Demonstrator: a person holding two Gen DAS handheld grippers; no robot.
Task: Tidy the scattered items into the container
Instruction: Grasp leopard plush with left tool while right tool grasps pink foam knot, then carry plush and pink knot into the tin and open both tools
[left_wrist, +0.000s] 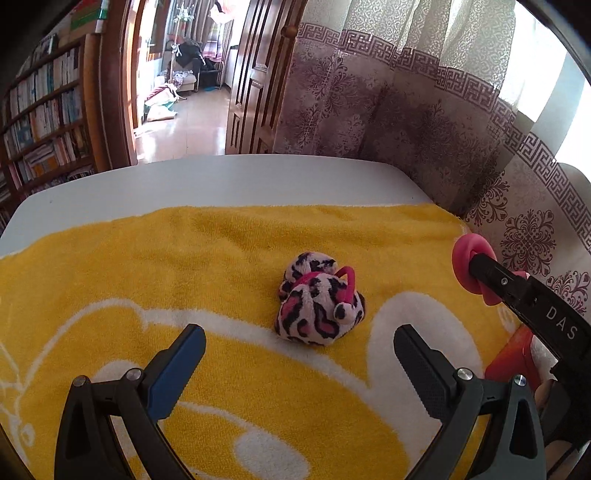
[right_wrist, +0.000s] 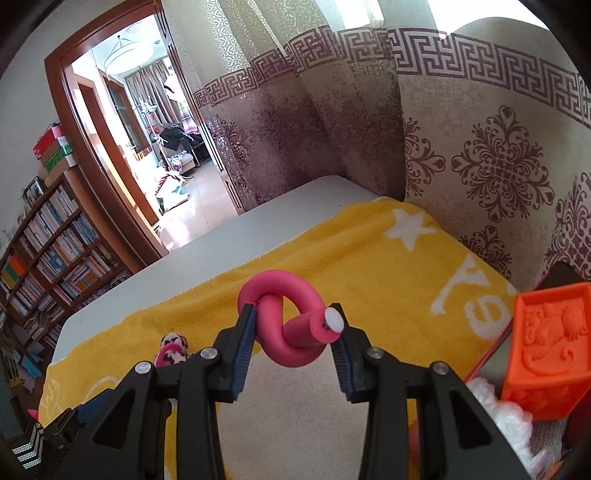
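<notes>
A pink foam roller (right_wrist: 291, 321), twisted into a knot, is held between the fingers of the right gripper (right_wrist: 295, 332); the jaws are closed partway, with both pads pressed against the loop. The roller is carried above a yellow towel (right_wrist: 369, 251) spread over a white table (right_wrist: 221, 243). From the left wrist, the same roller (left_wrist: 467, 264) is seen at the right edge, pinched at the tip of the right gripper (left_wrist: 480, 269), high over the towel's (left_wrist: 184, 258) far right corner.

The left gripper (left_wrist: 299, 350) is held wide open, nothing between its fingers, low over the towel. Just ahead of it, a leopard-spotted plush (left_wrist: 319, 299) in pink, white and black is lying on the towel, apart from both fingers. In the right wrist view the plush (right_wrist: 173, 349) is glimpsed only partly, behind the left finger.

At the right edge an orange block (right_wrist: 550, 347) with a raised relief is seen standing in a red-rimmed container (right_wrist: 491, 354), with something white and fluffy (right_wrist: 509, 417) beside it. A patterned curtain (right_wrist: 443, 147) is hung behind the table, and a bookshelf (right_wrist: 55, 251) is seen at the left.
</notes>
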